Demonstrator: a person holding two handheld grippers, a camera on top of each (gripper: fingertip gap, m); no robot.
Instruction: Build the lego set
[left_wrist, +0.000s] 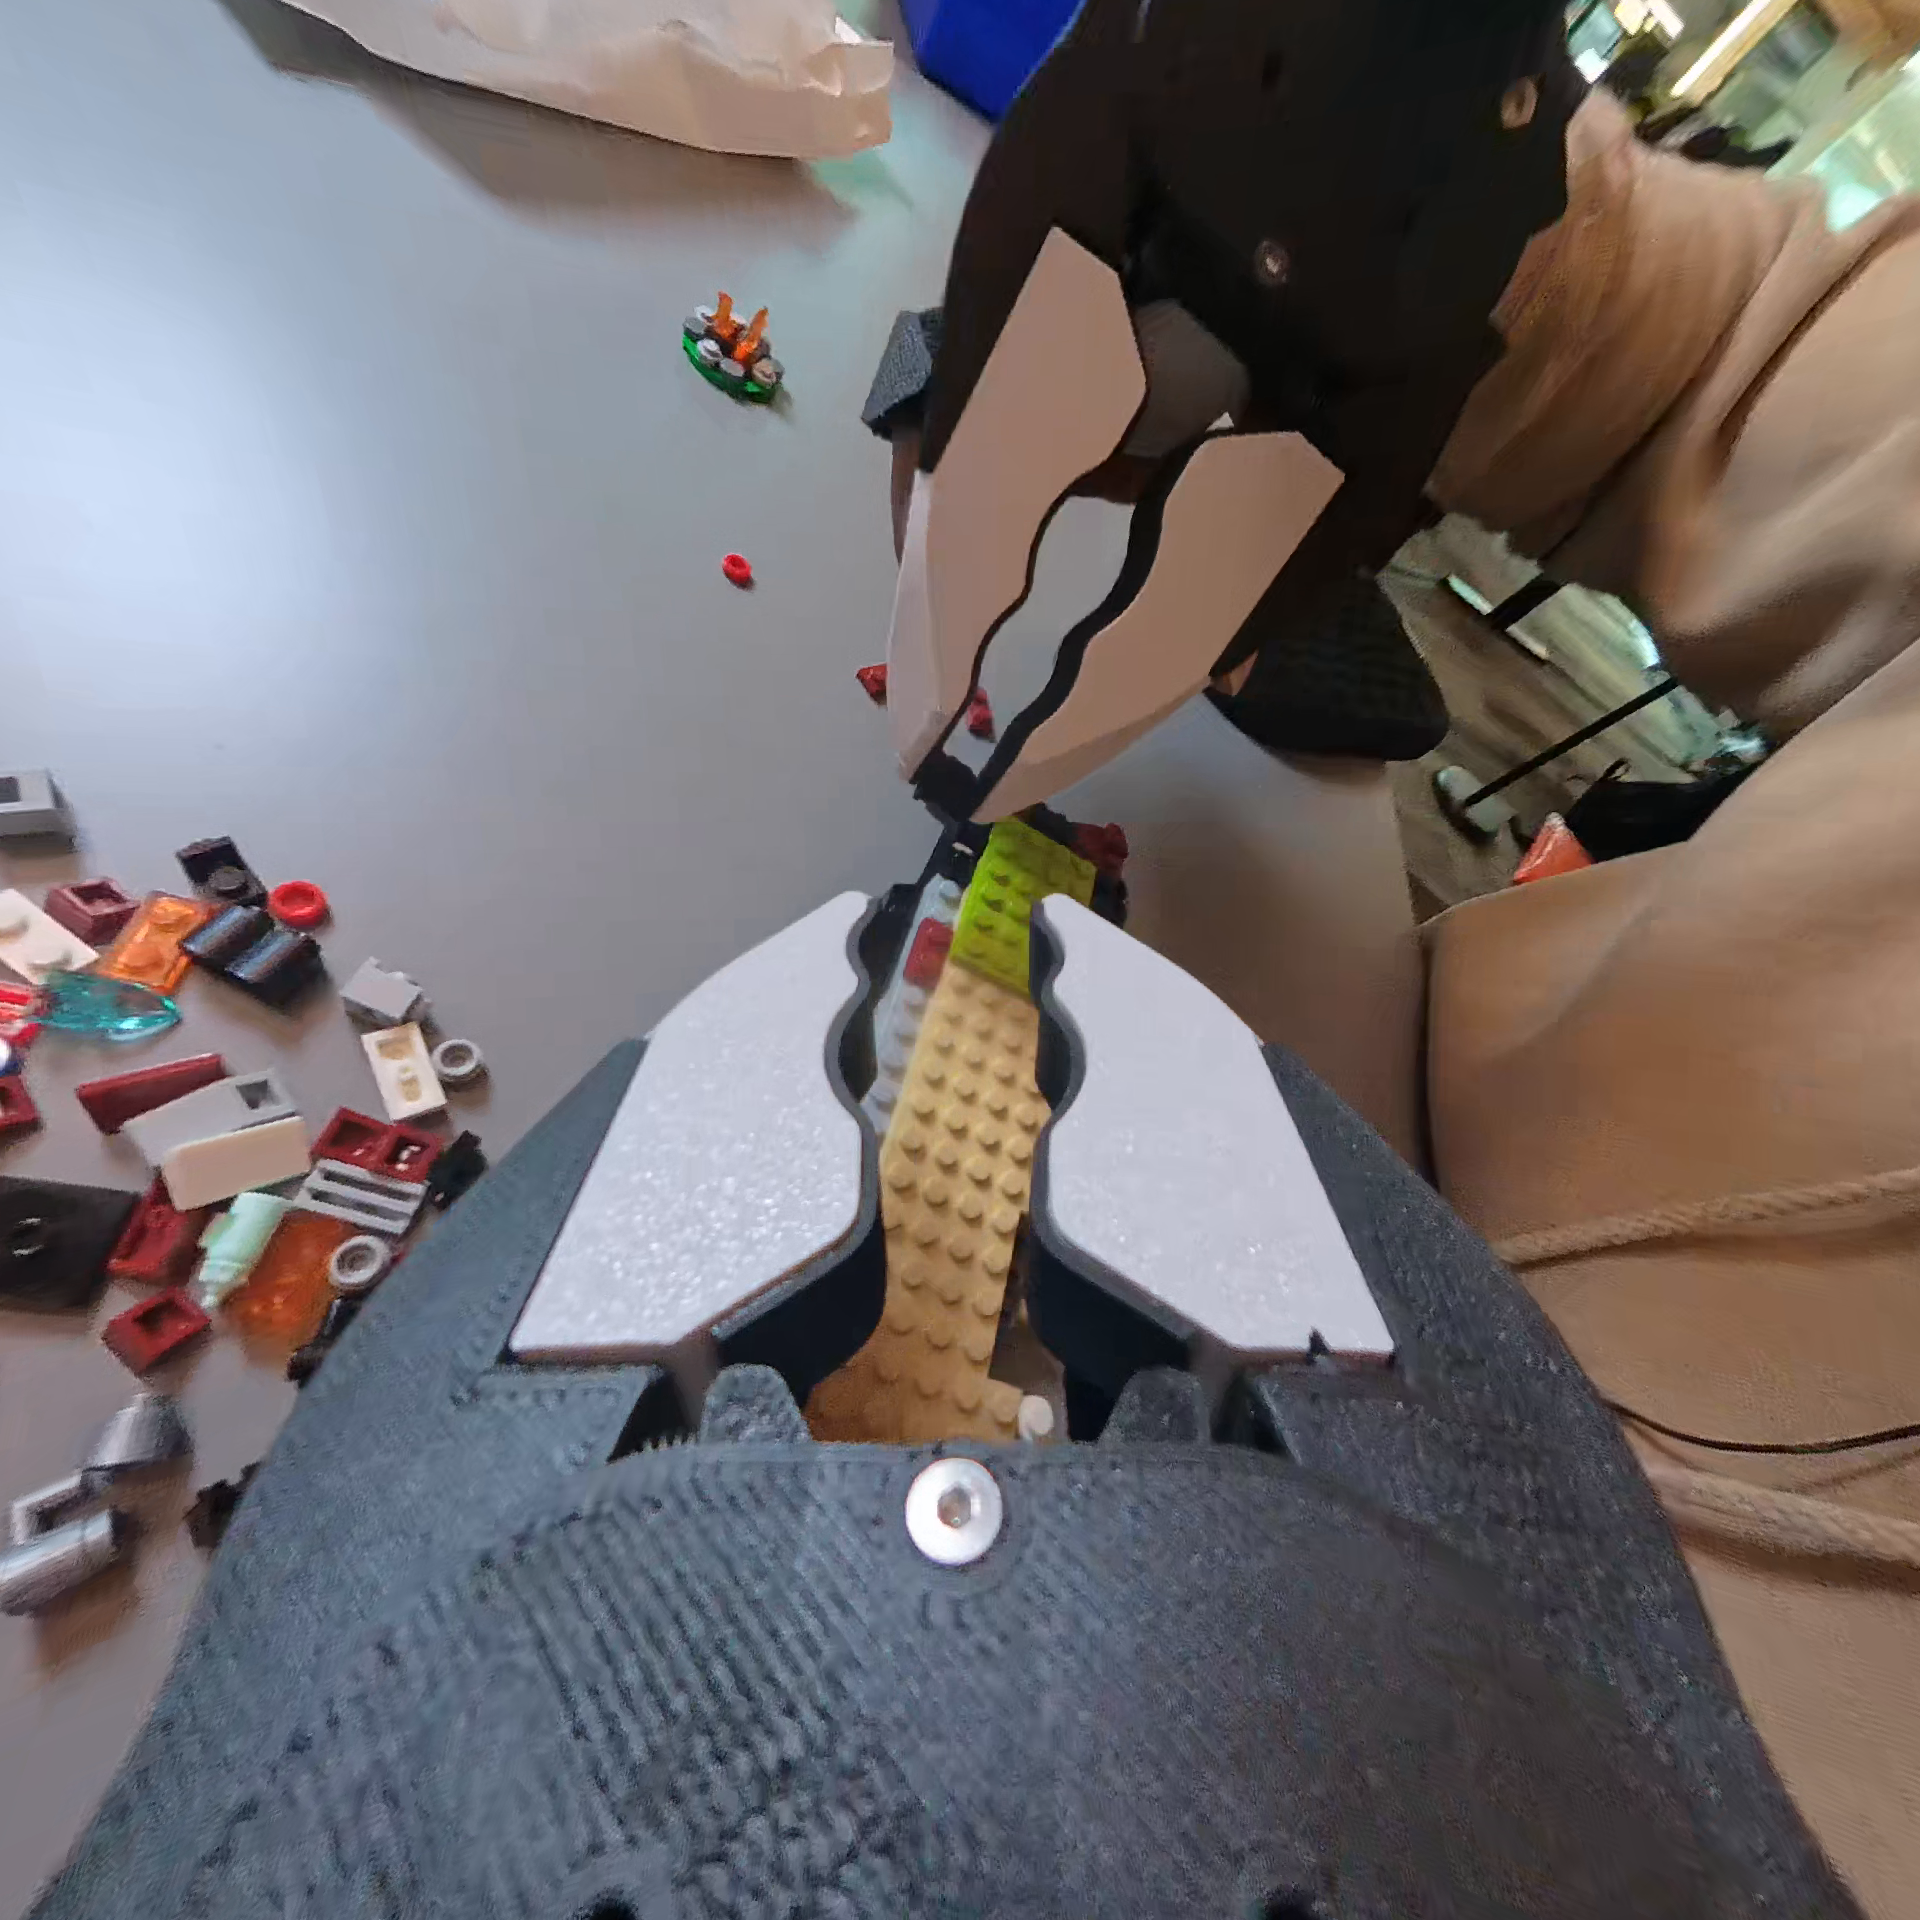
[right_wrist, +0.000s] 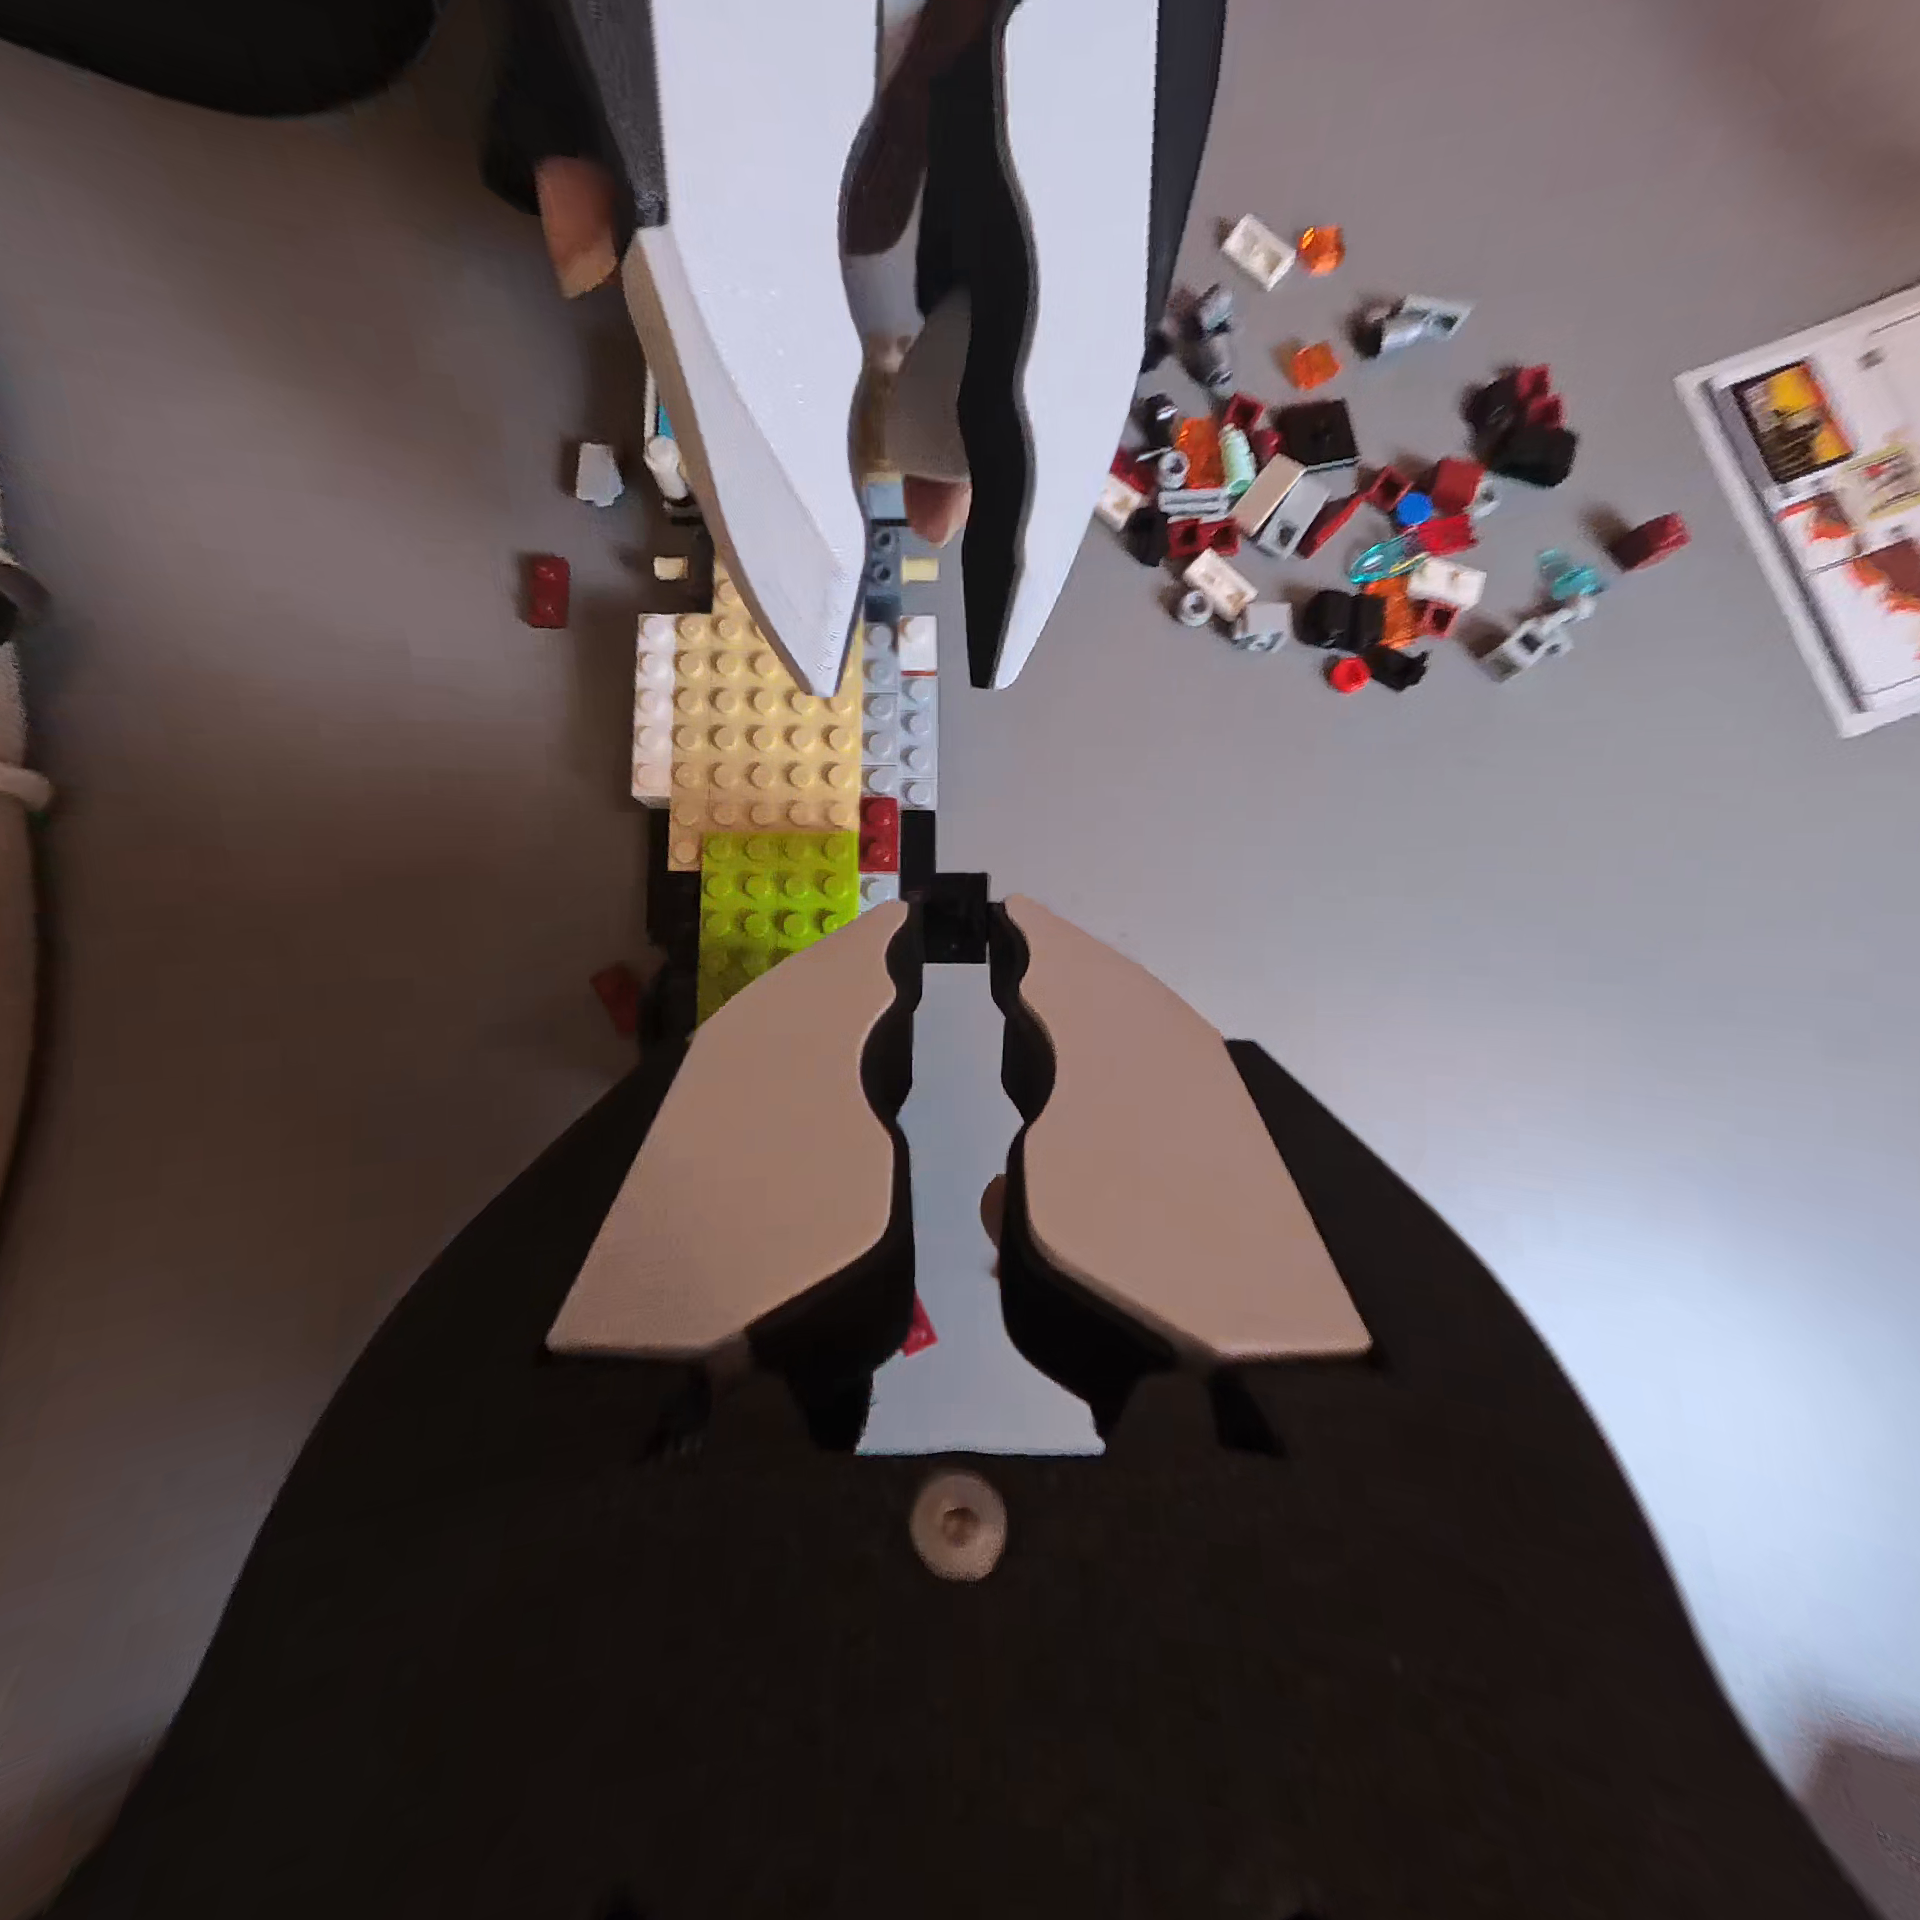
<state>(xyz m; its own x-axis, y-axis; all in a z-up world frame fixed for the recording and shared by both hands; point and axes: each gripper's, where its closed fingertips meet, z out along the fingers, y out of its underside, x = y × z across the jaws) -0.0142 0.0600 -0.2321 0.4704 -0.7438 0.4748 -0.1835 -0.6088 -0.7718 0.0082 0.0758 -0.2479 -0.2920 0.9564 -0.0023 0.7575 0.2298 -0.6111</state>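
On the grey table (right_wrist: 1351, 987) we see a studded brick build (right_wrist: 764, 748) beneath our left gripper (right_wrist: 909, 681), whose jaws stand apart above it. Our right gripper (right_wrist: 956, 914) pinches a small black brick (right_wrist: 956, 925) at the build's edge, loose bricks (right_wrist: 1340, 499) beyond.

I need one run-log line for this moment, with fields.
left gripper: open, fingers astride brick assembly | right gripper: shut on small black piece at assembly's edge | loose bricks beside on grey table
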